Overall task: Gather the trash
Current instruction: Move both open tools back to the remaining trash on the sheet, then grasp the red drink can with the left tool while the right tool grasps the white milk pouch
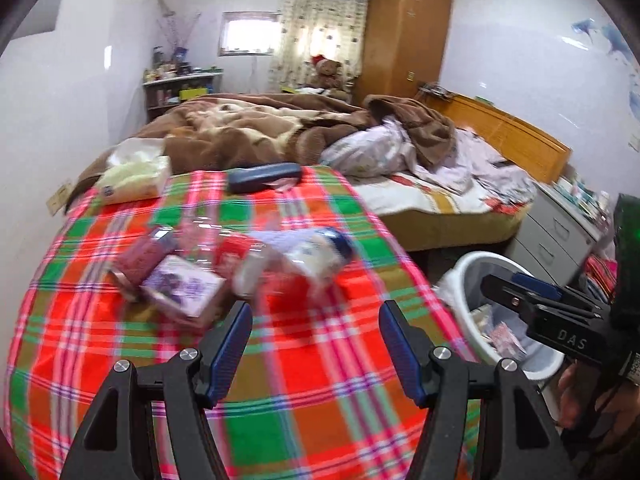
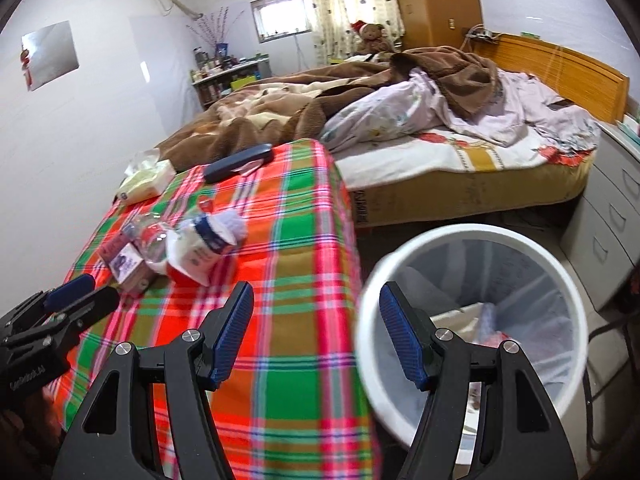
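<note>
- L gripper (image 1: 316,340) nearest the lens in left wrist view: blue pads apart, nothing btwn them, hanging over the plaid cloth (image 1: 280,360) w/ no contact.
- R gripper (image 2: 316,332) likewise: pads apart, empty; left pad over the cloth's right edge, right pad over the bin (image 2: 472,240) mouth.
- Bin: white round, clear liner inside, stands on the floor just beside the cloth-covered surface's right edge. Holds some paper/wrapper scraps at the bottom; can't tell exactly what. Mostly unfilled above that.
- Trash pile (image 2: 176,248) on the cloth, ahead of L gripper, blurred in left view: clear plastic bottle (image 2: 154,240) lying down, crumpled white-blue wrapper (image 2: 208,236), small purple-white box (image 2: 126,262), red packaging underneath. Items touching/overlapping.
- Further back on cloth: dark blue case (image 2: 238,164) near far edge, tissue pack (image 2: 146,182) at far-left corner.
- Edges: cloth drops off sharply on the right side, bin rim close to that drop. Far edge meets the bed (image 2: 460,160) w/ brown blanket (image 2: 280,116).
- Open room: bare plaid stretch btwn both grippers and the pile. Narrow floor gap btwn bed, bin and the grey drawers (image 2: 608,216) at right.
- Each gripper shows in the other's view, at the side, apart from one another.
</note>
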